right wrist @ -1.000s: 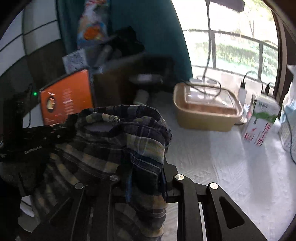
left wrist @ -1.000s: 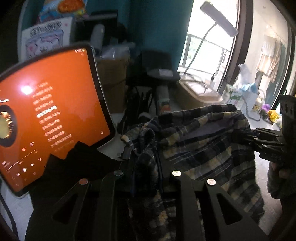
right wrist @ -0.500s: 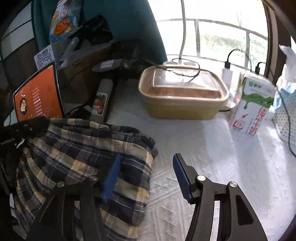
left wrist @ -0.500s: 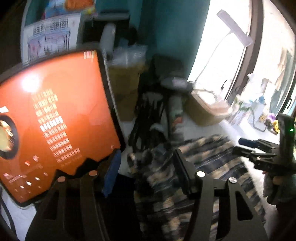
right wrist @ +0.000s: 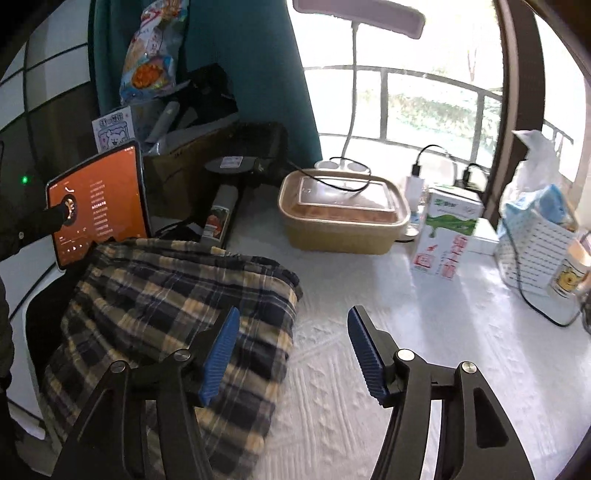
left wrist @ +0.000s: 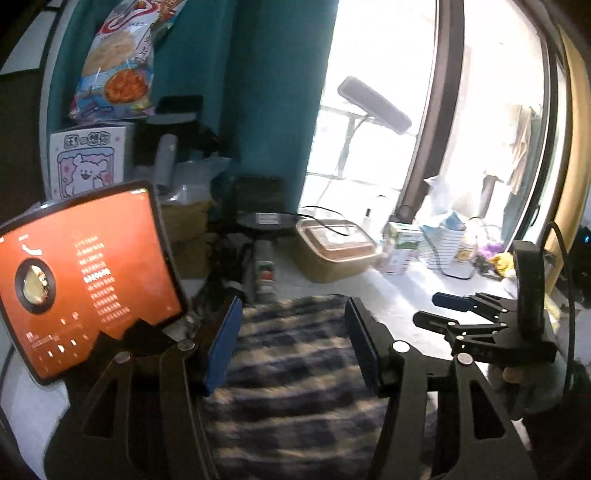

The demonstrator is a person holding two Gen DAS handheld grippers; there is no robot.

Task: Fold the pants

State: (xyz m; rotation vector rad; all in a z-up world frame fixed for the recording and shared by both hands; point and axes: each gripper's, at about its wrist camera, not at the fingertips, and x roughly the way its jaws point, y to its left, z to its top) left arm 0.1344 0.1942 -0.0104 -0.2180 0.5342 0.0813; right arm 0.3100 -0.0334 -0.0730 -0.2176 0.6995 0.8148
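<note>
The plaid pants (right wrist: 173, 306), dark blue and yellow, lie folded in a flat stack on the white table (right wrist: 406, 350) at its left side; they also show in the left wrist view (left wrist: 295, 369). My left gripper (left wrist: 293, 343) is open and empty, hovering above the pants. My right gripper (right wrist: 291, 354) is open and empty, over the stack's right edge; it shows from the side in the left wrist view (left wrist: 443, 310). Nothing is held.
An orange-screen tablet (right wrist: 98, 199) stands just behind the pants on the left. A tan lidded container (right wrist: 341, 214), a milk carton (right wrist: 447, 232), a white basket (right wrist: 535, 243) with a cable, and a desk lamp (right wrist: 360, 14) stand at the back.
Both grippers were shut on the pants and held them up. They have lowered the pants onto the table, opened, let go and pulled back upward.
</note>
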